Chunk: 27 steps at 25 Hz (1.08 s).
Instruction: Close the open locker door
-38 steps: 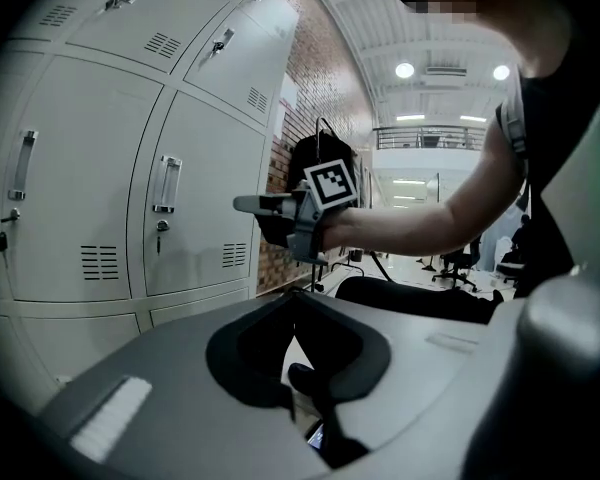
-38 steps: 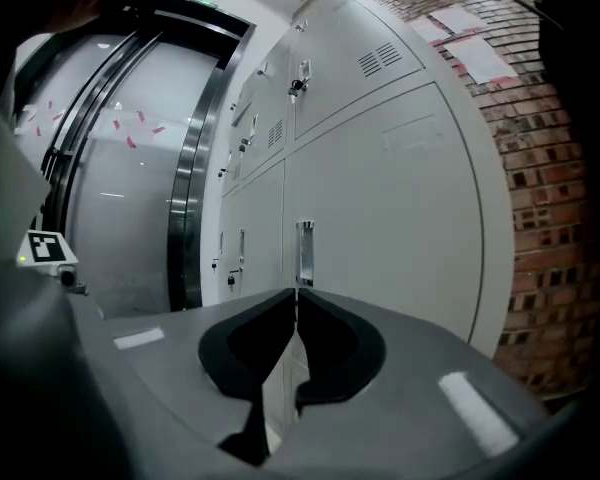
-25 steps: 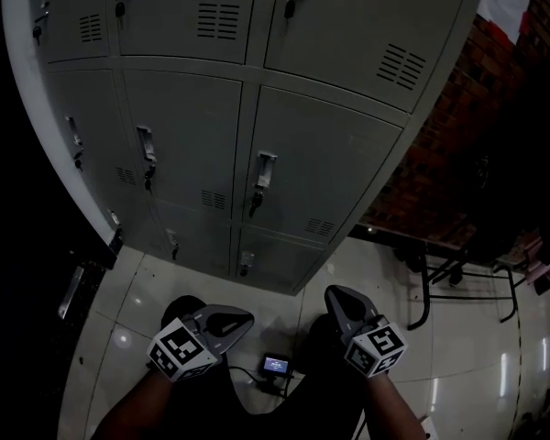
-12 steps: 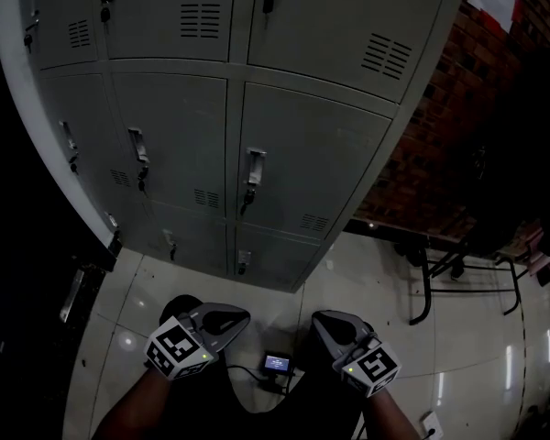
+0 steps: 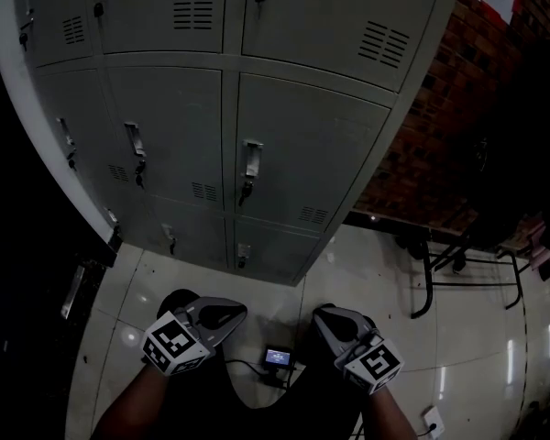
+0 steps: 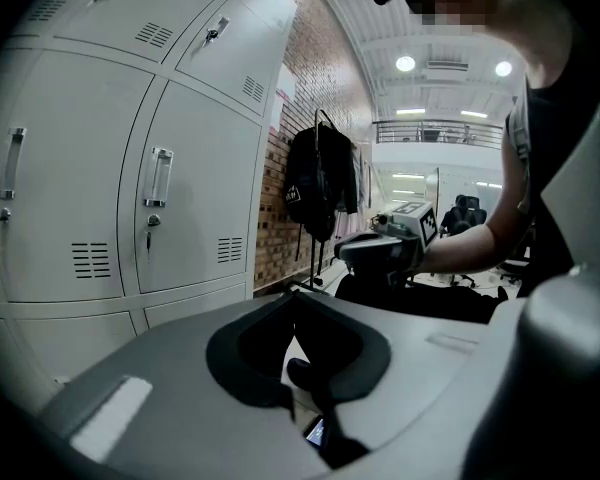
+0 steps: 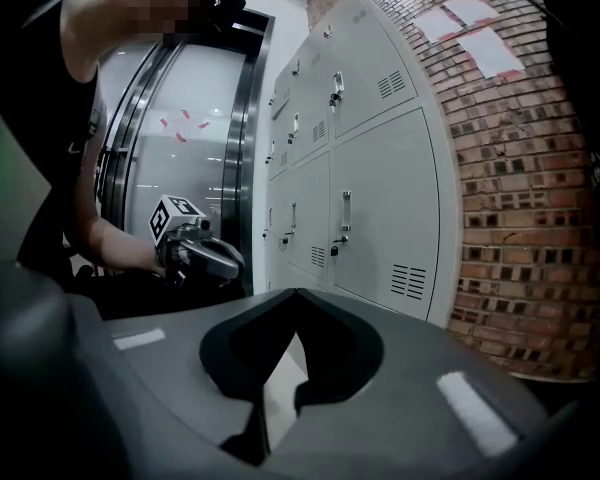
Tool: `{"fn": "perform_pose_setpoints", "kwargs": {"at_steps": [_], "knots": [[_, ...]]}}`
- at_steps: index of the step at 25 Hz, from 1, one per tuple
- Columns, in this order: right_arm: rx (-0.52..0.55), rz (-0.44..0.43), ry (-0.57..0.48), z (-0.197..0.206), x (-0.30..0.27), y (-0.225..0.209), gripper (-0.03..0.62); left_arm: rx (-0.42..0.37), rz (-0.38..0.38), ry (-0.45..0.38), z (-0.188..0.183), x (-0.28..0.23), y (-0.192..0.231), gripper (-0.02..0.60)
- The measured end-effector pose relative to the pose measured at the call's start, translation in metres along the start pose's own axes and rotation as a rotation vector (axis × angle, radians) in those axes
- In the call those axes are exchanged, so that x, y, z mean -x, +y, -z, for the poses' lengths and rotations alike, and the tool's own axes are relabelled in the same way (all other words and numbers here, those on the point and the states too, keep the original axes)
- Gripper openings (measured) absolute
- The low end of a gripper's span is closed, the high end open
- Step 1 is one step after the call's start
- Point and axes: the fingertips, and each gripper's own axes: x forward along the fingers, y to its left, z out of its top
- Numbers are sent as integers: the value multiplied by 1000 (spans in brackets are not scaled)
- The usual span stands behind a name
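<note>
A grey bank of lockers (image 5: 257, 126) stands in front of me, and every door I can see on it, such as the one with the handle (image 5: 251, 159), lies flush and closed. Both grippers hang low at the person's waist, well short of the lockers. The left gripper (image 5: 238, 310) has its jaws together and empty, as its own view shows (image 6: 295, 296). My right gripper (image 5: 323, 314) is likewise shut on nothing (image 7: 298, 293). Each gripper shows in the other's view: the right gripper (image 6: 380, 251) and the left gripper (image 7: 205, 253).
A small device with a lit screen (image 5: 277, 357) and its cable lie on the tiled floor between the grippers. A brick wall (image 5: 458, 136) flanks the lockers at the right, with a metal frame (image 5: 458, 264) at its foot. A black jacket (image 6: 315, 183) hangs there. A glass door (image 7: 195, 148) is left of the lockers.
The head view has shifted a little, so the lockers sit further left in the frame. The right gripper has drifted slightly down and left; the left one has barely moved.
</note>
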Motion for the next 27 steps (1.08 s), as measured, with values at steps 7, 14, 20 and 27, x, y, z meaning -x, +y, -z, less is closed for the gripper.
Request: {"fn": "perform_pose_setpoints", "kwargs": {"at_steps": [7,14,20,27], "knots": [[0,11,-7,0,1,-1,2,-3,-2,3,1,0,-1,12],[4,12,-3,1,0,0,2,-8,-3,10,2,-1,-1,12],[5,12,0,1,0,0,2,-11,-1,11,2,-1,-2,12],[7,11,0,1,-1,0,2,-11,-2,17,4,0,-1,12]]}}
